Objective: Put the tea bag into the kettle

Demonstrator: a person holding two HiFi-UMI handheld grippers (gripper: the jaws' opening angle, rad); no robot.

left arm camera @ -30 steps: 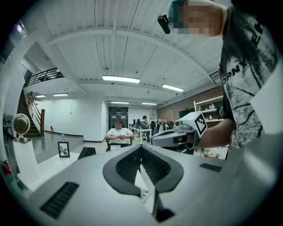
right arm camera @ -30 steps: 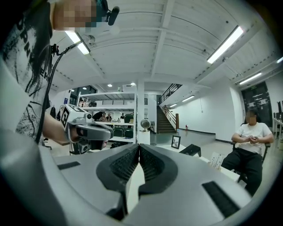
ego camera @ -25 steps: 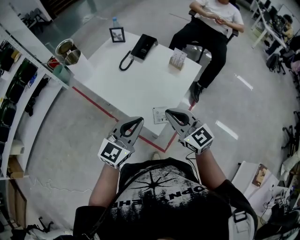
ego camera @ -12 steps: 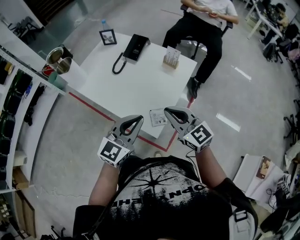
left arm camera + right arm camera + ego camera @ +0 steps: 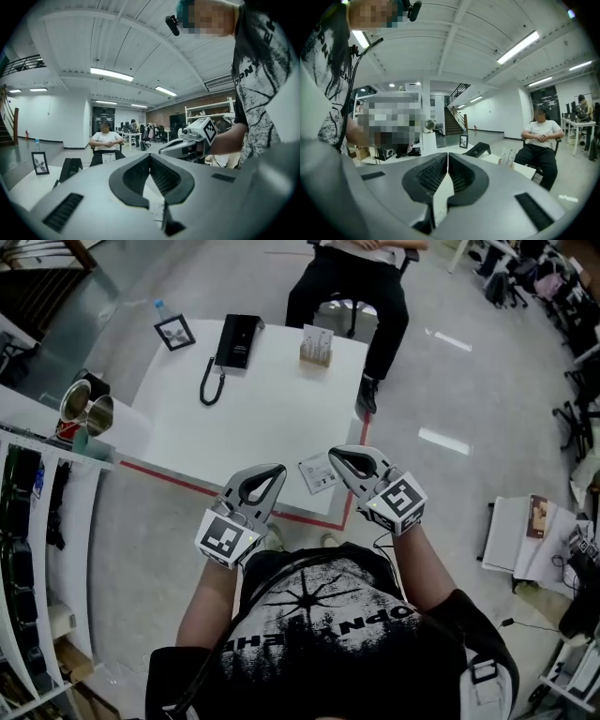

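Both left tongs (image 5: pixel 276 469) and right tongs (image 5: pixel 336 457), clenched empty, flank the tea bag (image 5: pixel 319 472): likely light, flimsy; pinch its edge.

1. The head view has been swung round, so the table (image 5: pixel 253 418) is now seen more squarely rather than corner-on.
2. The seated person (image 5: pixel 352 287) has been shifted from the upper right to the top middle.
3. The two metal pots (image 5: pixel 84 409) have been shifted down the left edge.
4. The right hand-held gripper (image 5: pixel 339 457) has been carried slightly up the picture.
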